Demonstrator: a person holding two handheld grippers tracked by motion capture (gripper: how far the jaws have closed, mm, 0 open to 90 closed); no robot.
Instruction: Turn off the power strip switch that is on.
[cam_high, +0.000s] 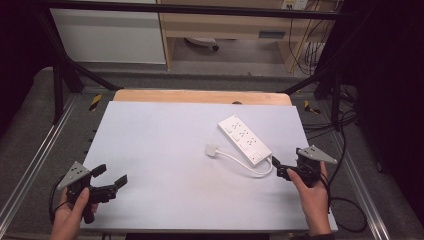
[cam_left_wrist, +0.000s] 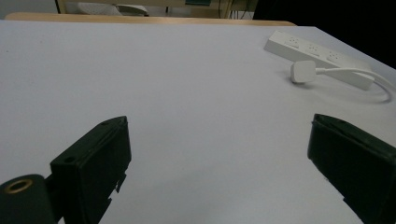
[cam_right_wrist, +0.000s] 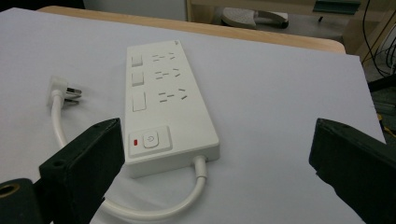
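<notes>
High view, left to right. Your left hand (cam_high: 67, 215) held the left gripper (cam_high: 111, 176) over the near left corner of the table (cam_high: 165, 145), with its jaws spread wide and nothing between them. The grey three-cornered plate (cam_high: 73, 174) sat on top of it, and its jaws pointed to the right across the bare white surface. Well apart from it, right of the table's middle, lay the plug (cam_high: 213, 149), its white cord (cam_high: 245, 167) curving in a loop back to the near end of the power strip (cam_high: 244, 138). The strip lay flat and aslant, its far end toward the table's middle and its near end toward the right edge. Just beside that near end, your right hand (cam_high: 311, 192) held the right gripper (cam_high: 280, 167), jaws pointing at the strip, close to it but not clearly touching.

Left gripper view. Your left gripper (cam_left_wrist: 219, 163) stood wide open above empty table; the power strip (cam_left_wrist: 317, 63) and plug (cam_left_wrist: 303, 71) lay far off at upper right.

Right gripper view. Your right gripper (cam_right_wrist: 215, 158) was also wide open and held nothing. The power strip (cam_right_wrist: 163, 107) lay between and beyond its jaws, switch end nearest, with the cord (cam_right_wrist: 154, 207) looping out below it and the plug (cam_right_wrist: 63, 91) resting on the table to the left, prongs exposed.
</notes>
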